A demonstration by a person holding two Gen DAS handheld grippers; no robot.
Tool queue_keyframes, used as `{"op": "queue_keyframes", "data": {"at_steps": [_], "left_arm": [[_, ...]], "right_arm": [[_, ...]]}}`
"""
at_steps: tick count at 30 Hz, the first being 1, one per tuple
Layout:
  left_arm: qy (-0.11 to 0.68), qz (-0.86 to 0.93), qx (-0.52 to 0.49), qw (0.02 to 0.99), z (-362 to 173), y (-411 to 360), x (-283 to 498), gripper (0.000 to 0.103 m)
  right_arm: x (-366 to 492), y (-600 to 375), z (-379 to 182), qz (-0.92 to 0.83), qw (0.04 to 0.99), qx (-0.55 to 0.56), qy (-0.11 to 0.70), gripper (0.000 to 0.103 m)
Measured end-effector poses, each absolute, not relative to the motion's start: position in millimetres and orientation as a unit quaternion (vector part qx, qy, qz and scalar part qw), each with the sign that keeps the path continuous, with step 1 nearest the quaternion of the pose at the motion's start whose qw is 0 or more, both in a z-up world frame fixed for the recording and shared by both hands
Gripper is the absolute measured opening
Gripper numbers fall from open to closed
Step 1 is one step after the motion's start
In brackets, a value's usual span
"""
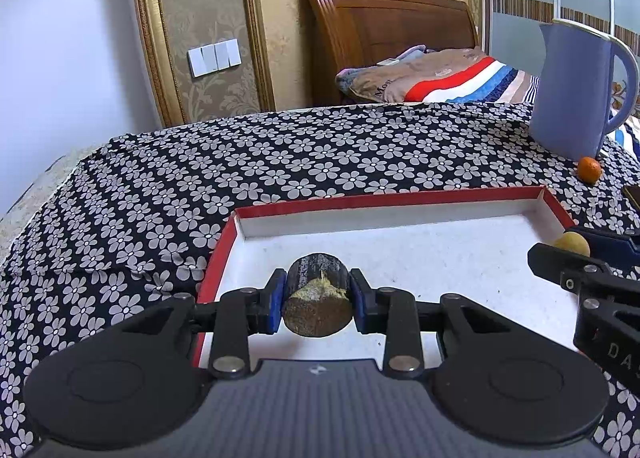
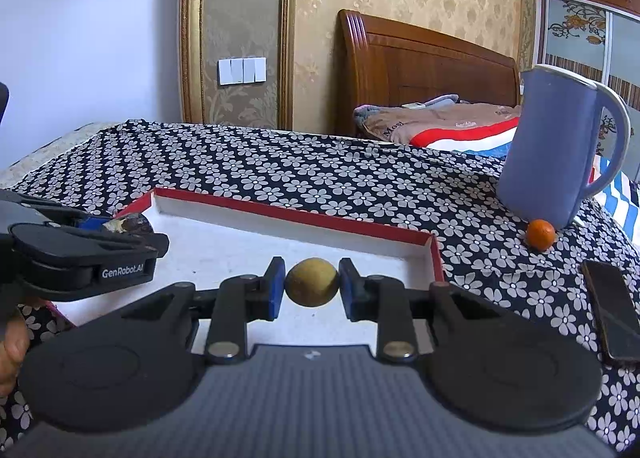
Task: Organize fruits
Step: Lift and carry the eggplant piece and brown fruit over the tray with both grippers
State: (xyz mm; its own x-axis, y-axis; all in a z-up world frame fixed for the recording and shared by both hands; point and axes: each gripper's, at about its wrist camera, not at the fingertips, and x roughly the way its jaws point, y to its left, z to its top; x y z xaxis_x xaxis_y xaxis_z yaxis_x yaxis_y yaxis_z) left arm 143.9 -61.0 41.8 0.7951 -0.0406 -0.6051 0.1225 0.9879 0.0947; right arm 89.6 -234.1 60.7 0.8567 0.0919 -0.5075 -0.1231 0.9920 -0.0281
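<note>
My left gripper (image 1: 318,300) is shut on a dark brown, rough-skinned fruit (image 1: 318,306) and holds it over the near left part of a shallow white tray with a red rim (image 1: 384,198). My right gripper (image 2: 312,286) is shut on a small round yellow-brown fruit (image 2: 313,282) over the near right part of the same tray (image 2: 304,214). Each gripper shows at the edge of the other's view: the right one (image 1: 576,254) with its fruit (image 1: 572,244), the left one (image 2: 120,230) with its dark fruit (image 2: 132,224). A small orange fruit (image 1: 589,169) (image 2: 541,234) lies on the cloth beside the jug.
A blue jug (image 1: 576,90) (image 2: 556,146) stands at the back right on the black flowered cloth (image 1: 240,162). A dark phone (image 2: 612,314) lies at the right of the tray. A bed with a striped blanket (image 1: 440,78) is behind the table.
</note>
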Motion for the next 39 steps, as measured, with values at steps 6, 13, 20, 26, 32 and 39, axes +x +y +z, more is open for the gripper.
{"op": "queue_keyframes", "data": {"at_steps": [6,13,20,26,32,39], "left_arm": [[0.323,-0.041,0.069,0.943,39.6,-64.3,151.7,0.032],[0.325,-0.038,0.075,0.942,40.0,-69.3,159.4,0.032],[0.331,-0.037,0.082,0.939,35.7,-73.8,166.3,0.032],[0.335,-0.035,0.088,0.938,32.0,-76.8,173.9,0.032],[0.337,-0.035,0.091,0.936,29.5,-80.4,180.7,0.032],[0.342,-0.035,0.090,0.935,27.3,-83.2,187.9,0.032]], "right_arm": [[97.3,-236.5,61.6,0.053,0.962,-0.029,0.266,0.027],[106.6,-237.0,60.8,0.051,0.960,-0.032,0.272,0.027],[115.8,-236.6,59.3,0.050,0.959,-0.035,0.277,0.027],[126.5,-239.8,55.7,0.044,0.957,-0.032,0.285,0.027],[136.3,-240.3,50.9,0.041,0.955,-0.032,0.293,0.027],[146.3,-240.2,46.3,0.038,0.952,-0.031,0.301,0.027]]}}
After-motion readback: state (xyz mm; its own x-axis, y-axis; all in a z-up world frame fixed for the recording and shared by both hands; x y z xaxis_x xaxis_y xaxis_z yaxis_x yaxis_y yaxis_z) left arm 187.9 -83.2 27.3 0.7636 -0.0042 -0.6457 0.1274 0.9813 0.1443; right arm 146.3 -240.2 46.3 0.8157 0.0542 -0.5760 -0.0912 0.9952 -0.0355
